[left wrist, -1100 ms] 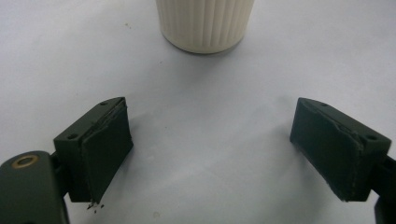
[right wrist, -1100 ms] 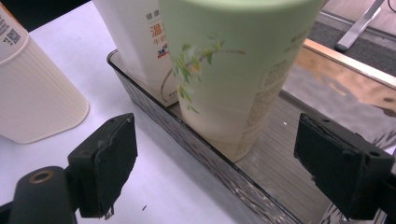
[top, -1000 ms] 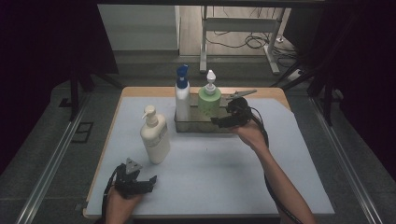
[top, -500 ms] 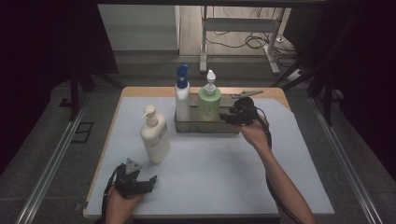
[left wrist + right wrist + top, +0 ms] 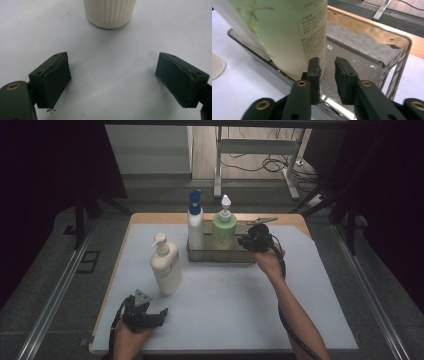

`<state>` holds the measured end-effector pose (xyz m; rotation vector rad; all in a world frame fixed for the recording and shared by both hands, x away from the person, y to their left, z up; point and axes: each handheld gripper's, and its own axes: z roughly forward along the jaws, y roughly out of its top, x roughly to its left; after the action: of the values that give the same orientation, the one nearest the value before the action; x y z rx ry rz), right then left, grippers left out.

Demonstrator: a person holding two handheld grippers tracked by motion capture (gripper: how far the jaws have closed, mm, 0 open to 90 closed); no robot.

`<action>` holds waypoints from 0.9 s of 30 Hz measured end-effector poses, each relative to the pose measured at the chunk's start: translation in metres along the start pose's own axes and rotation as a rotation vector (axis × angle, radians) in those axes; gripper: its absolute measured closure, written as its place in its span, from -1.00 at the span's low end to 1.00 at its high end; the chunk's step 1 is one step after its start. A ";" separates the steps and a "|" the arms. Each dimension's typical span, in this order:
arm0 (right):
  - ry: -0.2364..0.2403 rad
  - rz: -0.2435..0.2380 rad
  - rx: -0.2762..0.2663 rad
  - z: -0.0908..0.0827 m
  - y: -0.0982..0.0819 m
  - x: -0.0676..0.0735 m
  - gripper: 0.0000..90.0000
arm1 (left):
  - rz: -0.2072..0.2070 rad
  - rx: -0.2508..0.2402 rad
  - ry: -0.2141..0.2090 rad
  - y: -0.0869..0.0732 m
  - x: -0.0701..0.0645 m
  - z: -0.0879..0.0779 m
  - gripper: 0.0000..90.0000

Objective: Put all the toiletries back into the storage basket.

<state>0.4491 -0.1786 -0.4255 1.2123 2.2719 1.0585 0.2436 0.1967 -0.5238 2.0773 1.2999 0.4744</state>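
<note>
- Right tool [image 5: 246,241] at the right end of a clear plastic tray [image 5: 220,258] near the far edge of the bench [image 5: 225,310], nudged a little to the right over the last second and now just off the green pump bottle [image 5: 224,232].
- In the right gripper view, right tool [image 5: 328,67] with jaws nearly together, only a slim gap left, hovering over the tray's [image 5: 402,42] near wall right beside the green pump bottle [image 5: 287,32]; impossible to tell whether the wall is pinched.
- Green pump bottle upright inside the tray, next to a blue-capped spray bottle [image 5: 195,225]; right part of the tray free.
- Likely meaning: green bottle placed and let go, or a grip being taken on the tray itself.
- Left tool [image 5: 161,312] unmoved at the near left of the bench, jaws spread wide and holding nothing.
- In the left gripper view, left tool [image 5: 112,80] aimed at the ribbed base of a cream pump bottle [image 5: 109,12], well apart from it.
- Cream pump bottle [image 5: 166,270] upright on the bench outside the tray, probably next to go in.
</note>
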 end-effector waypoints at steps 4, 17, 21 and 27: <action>-0.018 0.009 0.016 0.011 -0.003 -0.002 0.79 | 0.001 0.001 0.001 0.000 0.000 0.000 -0.73; -0.043 0.045 0.044 0.034 -0.004 -0.003 0.87 | 0.000 0.000 0.000 0.000 0.000 0.000 -0.73; -0.040 0.052 0.048 0.038 -0.004 -0.003 0.87 | 0.001 0.001 0.000 0.000 0.000 0.000 -0.73; -0.028 0.064 0.049 0.042 -0.003 -0.003 0.86 | 0.001 0.001 0.000 0.000 0.000 0.000 -0.73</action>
<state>0.4741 -0.1633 -0.4555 1.3195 2.2643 1.0076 0.2436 0.1969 -0.5238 2.0785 1.2999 0.4746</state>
